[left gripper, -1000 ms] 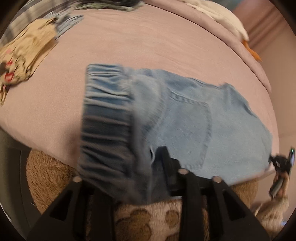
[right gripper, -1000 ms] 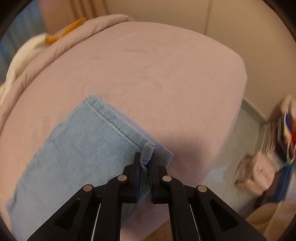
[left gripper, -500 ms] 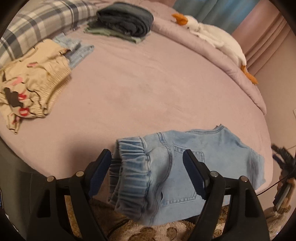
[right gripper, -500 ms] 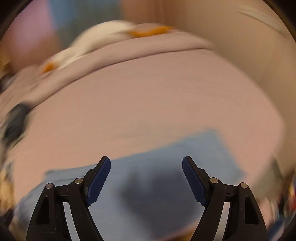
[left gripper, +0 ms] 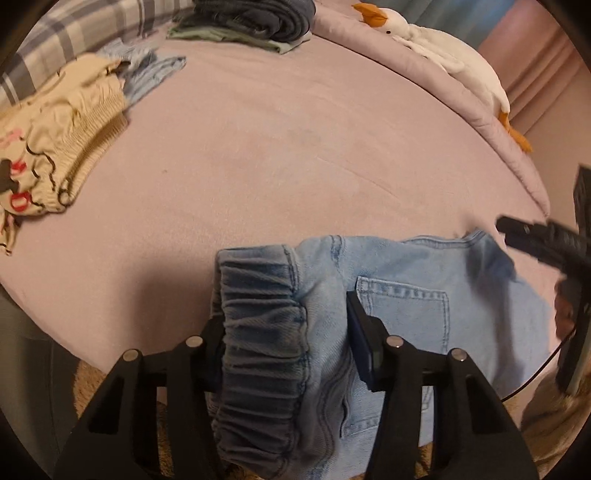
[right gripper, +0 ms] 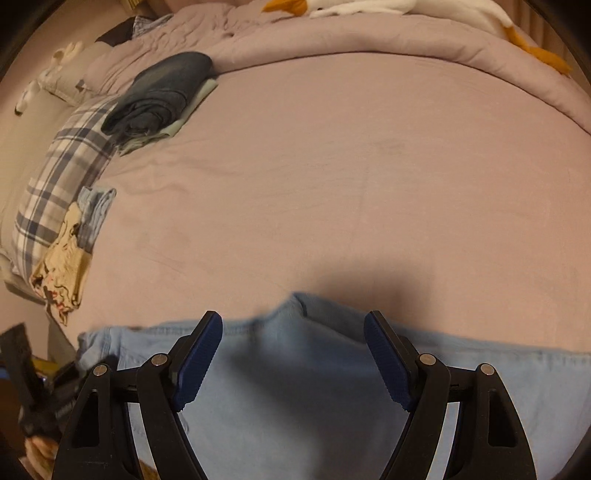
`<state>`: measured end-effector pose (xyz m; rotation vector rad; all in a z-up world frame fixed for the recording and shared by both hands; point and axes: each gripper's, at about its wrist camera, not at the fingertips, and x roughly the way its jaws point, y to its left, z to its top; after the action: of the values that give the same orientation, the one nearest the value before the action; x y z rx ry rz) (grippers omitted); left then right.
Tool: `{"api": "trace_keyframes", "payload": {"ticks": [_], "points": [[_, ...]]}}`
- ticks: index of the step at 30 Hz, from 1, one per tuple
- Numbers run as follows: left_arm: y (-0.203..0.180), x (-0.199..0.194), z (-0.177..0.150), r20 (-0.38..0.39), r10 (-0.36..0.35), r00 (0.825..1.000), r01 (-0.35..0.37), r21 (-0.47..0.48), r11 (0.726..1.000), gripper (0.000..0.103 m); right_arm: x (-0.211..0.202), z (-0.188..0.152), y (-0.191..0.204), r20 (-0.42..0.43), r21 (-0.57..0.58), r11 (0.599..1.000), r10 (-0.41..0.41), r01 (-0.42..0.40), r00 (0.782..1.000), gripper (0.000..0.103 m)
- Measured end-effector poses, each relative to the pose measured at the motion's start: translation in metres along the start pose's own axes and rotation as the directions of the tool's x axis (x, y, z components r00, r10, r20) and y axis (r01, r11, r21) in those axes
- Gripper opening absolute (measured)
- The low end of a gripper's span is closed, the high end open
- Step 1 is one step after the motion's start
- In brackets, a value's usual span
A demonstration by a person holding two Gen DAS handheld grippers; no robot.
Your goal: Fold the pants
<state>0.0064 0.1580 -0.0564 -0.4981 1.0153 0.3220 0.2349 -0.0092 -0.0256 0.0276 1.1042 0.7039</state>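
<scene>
Light blue denim pants lie folded at the near edge of the pink bed, with the dark elastic waistband toward the left. My left gripper is open, its fingers on either side of the waistband; I cannot tell whether they touch it. My right gripper is open and empty just above the leg end of the pants. The right gripper also shows at the right edge of the left wrist view.
A stack of folded dark clothes lies at the far side of the bed. Crumpled beige shorts and a blue garment lie at the left by a plaid pillow. A plush goose lies along the far right edge.
Both grippers let go of the pants one second ago and stand open. The left gripper has moved forward and narrowed around the waistband. The right gripper has swung toward the head of the bed.
</scene>
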Motion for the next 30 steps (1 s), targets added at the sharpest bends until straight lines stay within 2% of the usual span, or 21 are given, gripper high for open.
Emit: {"api": "trace_keyframes", "payload": {"ticks": [2, 4, 6, 7, 8, 10, 13, 16, 19, 20, 28, 30], "points": [[0.001, 0.003, 0.0, 0.004, 0.01, 1.0, -0.01, 0.0, 1.0, 0.053, 0.01, -0.003, 0.009, -0.012, -0.002, 1.0, -0.004, 0.004, 1.0, 0.08], [0.003, 0.005, 0.002, 0.006, 0.011, 1.0, -0.011, 0.001, 1.0, 0.053, 0.021, -0.006, 0.008, -0.061, 0.015, 1.0, 0.004, -0.003, 0.998, 0.065], [0.007, 0.004, 0.001, 0.005, 0.0, 1.0, 0.0, -0.005, 1.0, 0.051, 0.035, -0.012, 0.009, -0.111, -0.006, 1.0, 0.008, -0.008, 0.994, 0.025], [0.01, 0.002, 0.003, 0.006, -0.012, 1.0, 0.012, -0.018, 1.0, 0.047, 0.037, -0.014, 0.012, -0.103, -0.026, 1.0, -0.013, 0.011, 0.995, 0.023], [0.008, 0.0, 0.003, 0.007, -0.021, 1.0, 0.021, -0.025, 0.999, 0.045, 0.033, -0.014, 0.014, -0.084, -0.016, 1.0, -0.003, 0.001, 0.996, 0.013], [0.008, -0.008, 0.005, 0.014, -0.041, 0.999, 0.041, -0.039, 0.998, 0.043, 0.019, -0.012, 0.016, -0.043, -0.005, 1.0, 0.004, -0.004, 0.999, 0.011], [0.008, -0.006, 0.005, 0.011, -0.033, 0.999, 0.033, -0.027, 0.999, 0.044, -0.003, -0.007, 0.014, 0.03, -0.008, 1.0, 0.022, -0.022, 0.999, 0.009], [0.003, 0.003, 0.002, 0.005, 0.007, 1.0, -0.007, -0.002, 1.0, 0.044, 0.011, -0.006, 0.008, 0.009, 0.007, 1.0, 0.018, -0.018, 1.0, 0.008], [-0.003, 0.004, 0.003, 0.009, 0.038, 0.999, -0.038, 0.019, 0.999, 0.045, 0.043, -0.011, 0.003, -0.048, 0.017, 0.999, -0.039, 0.039, 0.998, 0.008], [-0.003, 0.004, 0.003, 0.008, 0.044, 0.999, -0.044, 0.019, 0.999, 0.045, 0.048, -0.014, 0.001, -0.034, 0.022, 0.999, -0.044, 0.045, 0.998, 0.008], [-0.005, 0.006, 0.003, 0.02, 0.091, 0.996, -0.092, 0.032, 0.995, 0.05, 0.048, -0.011, -0.003, -0.026, 0.032, 0.999, -0.037, 0.038, 0.999, 0.005], [-0.008, 0.001, 0.006, 0.004, 0.109, 0.994, -0.109, 0.027, 0.994, 0.052, 0.046, -0.012, -0.002, -0.016, 0.033, 0.999, -0.025, 0.026, 1.0, 0.005]]}}
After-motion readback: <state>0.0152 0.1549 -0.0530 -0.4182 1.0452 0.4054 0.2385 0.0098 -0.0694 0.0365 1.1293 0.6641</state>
